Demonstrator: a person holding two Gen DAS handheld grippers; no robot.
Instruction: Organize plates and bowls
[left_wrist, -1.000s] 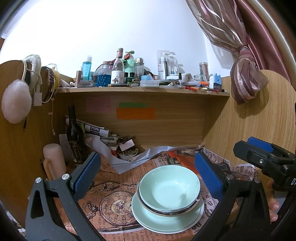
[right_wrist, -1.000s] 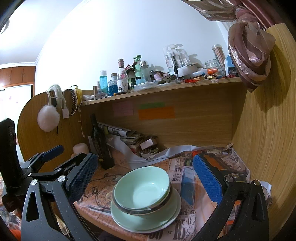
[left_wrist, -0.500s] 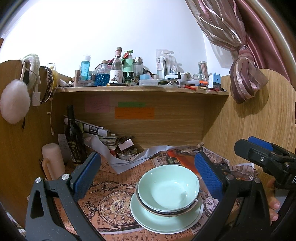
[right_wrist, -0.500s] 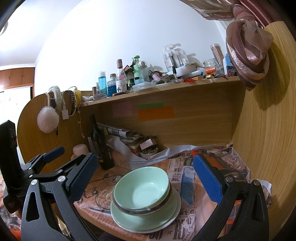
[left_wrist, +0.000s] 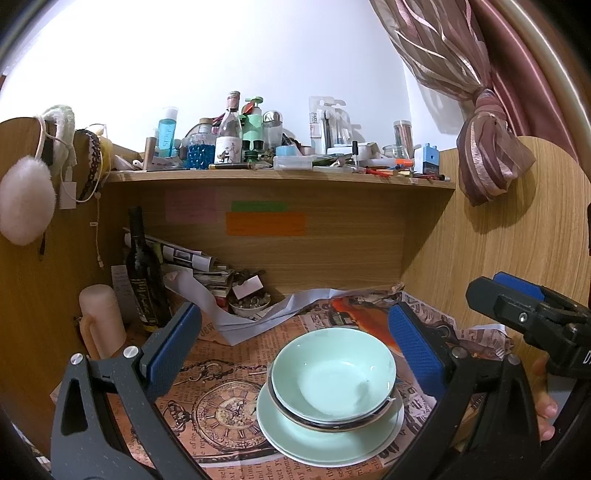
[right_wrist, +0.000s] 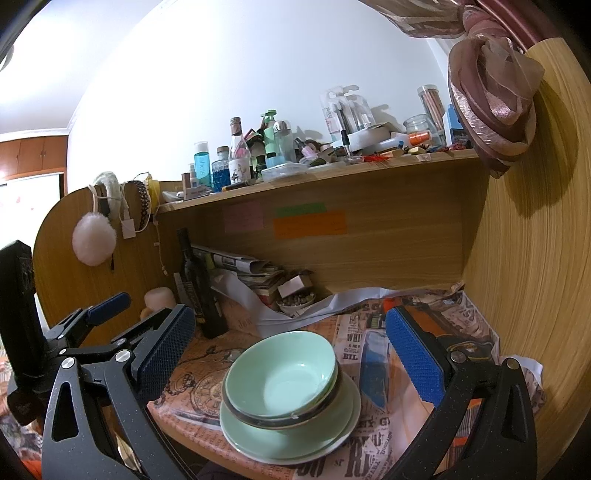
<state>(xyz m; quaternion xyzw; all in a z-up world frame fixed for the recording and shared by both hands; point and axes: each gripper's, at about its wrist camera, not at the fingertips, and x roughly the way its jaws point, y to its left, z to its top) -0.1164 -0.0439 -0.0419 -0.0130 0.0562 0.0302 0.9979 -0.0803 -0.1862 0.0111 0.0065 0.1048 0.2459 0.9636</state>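
Observation:
A pale green bowl (left_wrist: 334, 373) (right_wrist: 282, 373) sits nested in a dark-rimmed bowl (left_wrist: 325, 422) (right_wrist: 273, 415). Both rest on pale green plates (left_wrist: 325, 443) (right_wrist: 288, 439) near the desk's front edge. My left gripper (left_wrist: 291, 350) is open, held back from the stack with nothing between its blue pads. My right gripper (right_wrist: 288, 350) is also open and empty, its jaws framing the stack from a distance. The right gripper shows at the right edge of the left wrist view, and the left gripper at the left of the right wrist view.
Newspaper (left_wrist: 221, 373) covers the desk. A dark wine bottle (left_wrist: 142, 273), a beige mug (left_wrist: 101, 321), stacked papers (left_wrist: 199, 266) and a small bowl of bits (left_wrist: 248, 304) crowd the back left. A cluttered shelf (left_wrist: 280, 173) runs overhead. Wooden side panels (right_wrist: 532, 258) close in both sides.
Both views drift very slightly; the stack and both open grippers stay as they were.

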